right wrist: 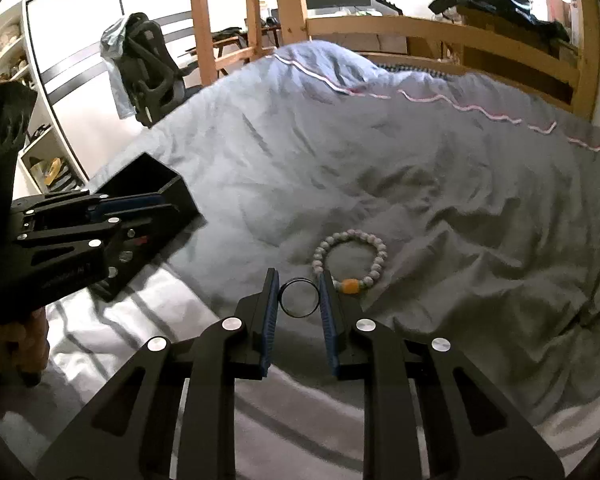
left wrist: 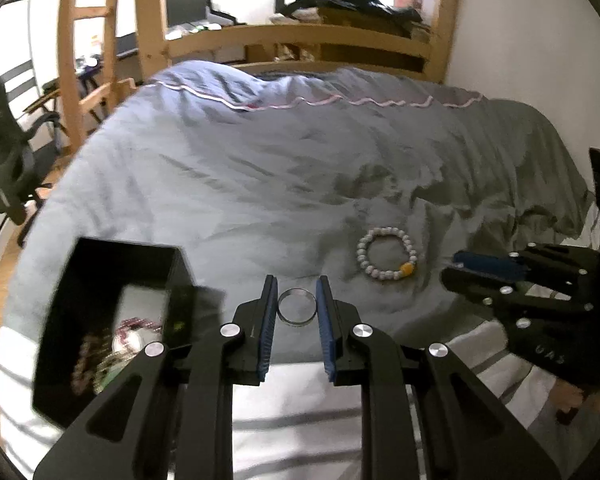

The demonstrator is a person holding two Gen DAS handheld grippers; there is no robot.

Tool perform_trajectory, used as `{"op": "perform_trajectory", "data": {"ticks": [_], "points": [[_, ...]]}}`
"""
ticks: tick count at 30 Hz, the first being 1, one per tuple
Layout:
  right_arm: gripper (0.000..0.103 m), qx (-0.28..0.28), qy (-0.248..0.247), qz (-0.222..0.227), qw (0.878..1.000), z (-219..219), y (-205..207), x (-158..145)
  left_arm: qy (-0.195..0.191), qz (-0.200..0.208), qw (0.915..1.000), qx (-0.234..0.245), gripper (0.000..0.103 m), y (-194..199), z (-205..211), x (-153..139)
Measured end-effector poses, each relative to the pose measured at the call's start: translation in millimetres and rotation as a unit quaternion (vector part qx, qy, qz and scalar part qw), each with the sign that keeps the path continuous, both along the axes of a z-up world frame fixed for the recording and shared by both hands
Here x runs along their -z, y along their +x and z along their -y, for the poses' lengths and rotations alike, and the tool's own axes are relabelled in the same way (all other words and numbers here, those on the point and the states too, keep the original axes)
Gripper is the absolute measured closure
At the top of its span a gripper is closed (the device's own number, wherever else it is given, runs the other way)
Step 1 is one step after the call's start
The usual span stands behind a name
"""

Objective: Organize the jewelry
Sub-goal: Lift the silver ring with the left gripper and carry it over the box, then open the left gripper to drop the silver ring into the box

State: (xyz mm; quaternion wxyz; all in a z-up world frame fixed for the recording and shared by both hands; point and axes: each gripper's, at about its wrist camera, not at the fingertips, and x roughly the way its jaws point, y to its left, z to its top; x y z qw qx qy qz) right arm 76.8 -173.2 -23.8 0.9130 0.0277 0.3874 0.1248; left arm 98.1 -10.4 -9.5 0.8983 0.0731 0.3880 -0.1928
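Since the black box [left wrist: 112,320] on the left already held jewelry, the left gripper [left wrist: 297,306] pinched a silver ring [left wrist: 297,307] and the right gripper [right wrist: 299,296] a dark ring [right wrist: 299,297], while the beaded bracelet [left wrist: 387,252] lay waiting on the duvet [left wrist: 260,168] beyond.

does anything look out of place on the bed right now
Only the beaded bracelet stands out: it lies loose on the rumpled duvet, outside the black box that already holds other jewelry. Nothing looks spilled or damaged.
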Motion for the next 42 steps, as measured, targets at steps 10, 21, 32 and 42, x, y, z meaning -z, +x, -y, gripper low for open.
{"op": "perform_trajectory", "data": {"ticks": [10,21,32,42], "points": [[0.082,-0.031,-0.022,0.015,0.999,-43,-13,-31,-0.018,0.023,0.998,-0.056,0.084,-10,-52,-29],[0.082,-0.051,-0.034,0.02,0.998,-84,-4,-40,-0.02,0.048,0.9942,-0.094,0.084,-11,-98,-45],[0.082,-0.072,-0.037,0.023,0.996,-113,9,-48,-0.02,0.044,0.9908,-0.127,0.084,-1,-136,-43],[0.082,-0.097,-0.037,0.026,0.994,-146,24,-52,-0.04,0.024,0.9887,-0.142,0.084,6,-160,-37]]}}
